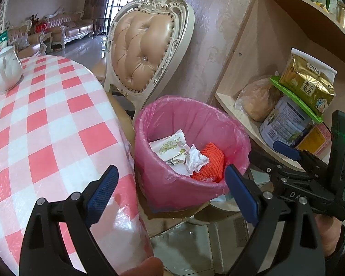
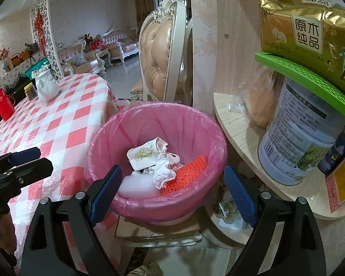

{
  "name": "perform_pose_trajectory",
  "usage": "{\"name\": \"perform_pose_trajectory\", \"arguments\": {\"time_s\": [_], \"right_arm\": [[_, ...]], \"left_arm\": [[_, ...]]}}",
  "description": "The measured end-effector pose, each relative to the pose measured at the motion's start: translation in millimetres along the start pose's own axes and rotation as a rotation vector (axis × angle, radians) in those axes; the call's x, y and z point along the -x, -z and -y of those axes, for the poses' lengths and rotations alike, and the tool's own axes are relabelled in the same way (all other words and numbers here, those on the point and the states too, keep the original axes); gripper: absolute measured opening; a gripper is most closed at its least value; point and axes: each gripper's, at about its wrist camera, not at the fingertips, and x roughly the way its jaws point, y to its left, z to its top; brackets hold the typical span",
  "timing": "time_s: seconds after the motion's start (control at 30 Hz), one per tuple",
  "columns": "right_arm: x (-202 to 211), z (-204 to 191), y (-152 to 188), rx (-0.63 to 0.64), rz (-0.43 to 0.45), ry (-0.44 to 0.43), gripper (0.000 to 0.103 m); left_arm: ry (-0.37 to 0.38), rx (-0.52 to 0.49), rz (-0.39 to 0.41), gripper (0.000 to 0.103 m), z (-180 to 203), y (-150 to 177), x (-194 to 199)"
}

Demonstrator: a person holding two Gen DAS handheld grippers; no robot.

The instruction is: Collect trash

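Observation:
A bin with a pink liner stands on the floor between the table and the shelf. Inside lie a crushed paper cup with a green pattern, crumpled white paper and an orange mesh net. My left gripper hangs open over the bin's near rim, nothing between its fingers. My right gripper is open and bare too, just above the bin's front wall. Each gripper's blue pad shows in the other's view.
The table with a red-and-white checked cloth lies left of the bin, bearing a white jug and a red flask. An ornate padded chair stands behind. The wooden shelf on the right holds a tin and a gold pack.

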Motion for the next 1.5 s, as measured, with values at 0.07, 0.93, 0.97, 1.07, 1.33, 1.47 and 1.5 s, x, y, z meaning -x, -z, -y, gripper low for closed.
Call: {"name": "perform_pose_trajectory", "arguments": {"time_s": [0.07,0.93,0.97,1.07,1.33,1.47,1.5], "right_arm": [[0.2,0.5,0.1,0.001,0.000,0.000,0.085],[1.5,1.4,0.8,-0.005,0.005,-0.003,0.085],[1.8,1.2,0.9,-0.006,0.005,-0.003,0.085],[1.7,1.2,0.9,-0.005,0.005,-0.003,0.085],[1.5,1.5,0.8,-0.006,0.005,-0.004,0.085],[1.5,1.6,0.8,-0.006,0.004,-0.004,0.085],[1.5,1.5,0.9,-0.007,0.004,-0.003,0.085]], "left_arm": [[0.000,-0.001,0.001,0.091,0.4,0.3,0.1],[-0.023,-0.025,0.010,0.093,5.9,-0.2,1.8],[-0.023,-0.026,0.010,0.093,6.6,0.2,1.7],[-0.025,-0.029,0.011,0.093,7.0,0.4,1.8],[-0.025,-0.030,0.010,0.093,7.3,0.2,1.5],[-0.025,-0.030,0.011,0.093,7.5,0.4,1.6],[-0.025,-0.030,0.011,0.093,7.5,0.4,1.6]]}}
